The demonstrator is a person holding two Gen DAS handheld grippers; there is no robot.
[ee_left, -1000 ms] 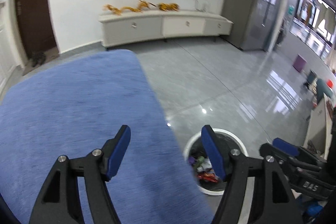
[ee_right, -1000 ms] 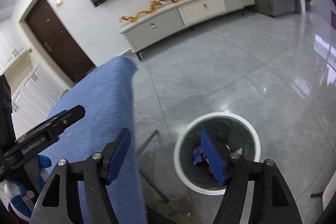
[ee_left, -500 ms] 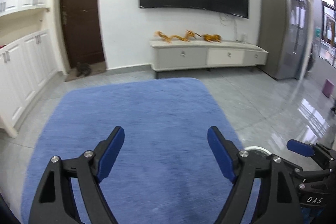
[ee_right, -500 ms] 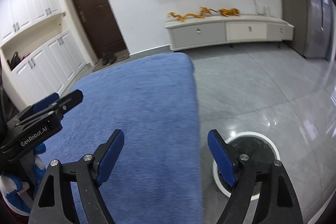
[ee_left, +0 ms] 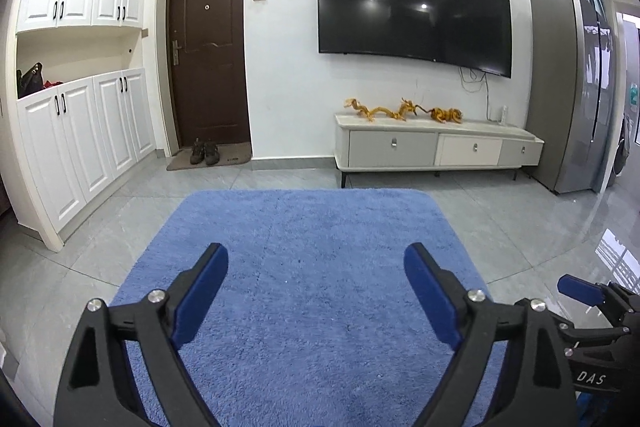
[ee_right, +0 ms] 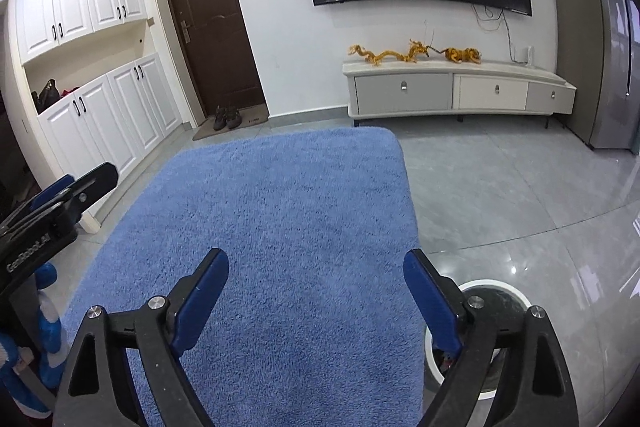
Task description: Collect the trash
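Trash is nowhere on the blue rug (ee_left: 312,267); the only bits visible are dark scraps inside the white-rimmed bin (ee_right: 516,297) at lower right of the right wrist view, too hidden to describe. Such scraps probably handle light and crushable. Left gripper (ee_left: 316,291) and right gripper (ee_right: 316,291) are both empty, their fingers spreading apart.

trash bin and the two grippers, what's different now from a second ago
Both grippers swung up and away from the trash bin toward the blue rug. The bin, earlier centred under both, has left the left wrist view and sits at the right wrist view's lower right edge. The left gripper and right gripper stand wider, jaws opening, nothing between them. Nothing was picked up; the rug stayed put.
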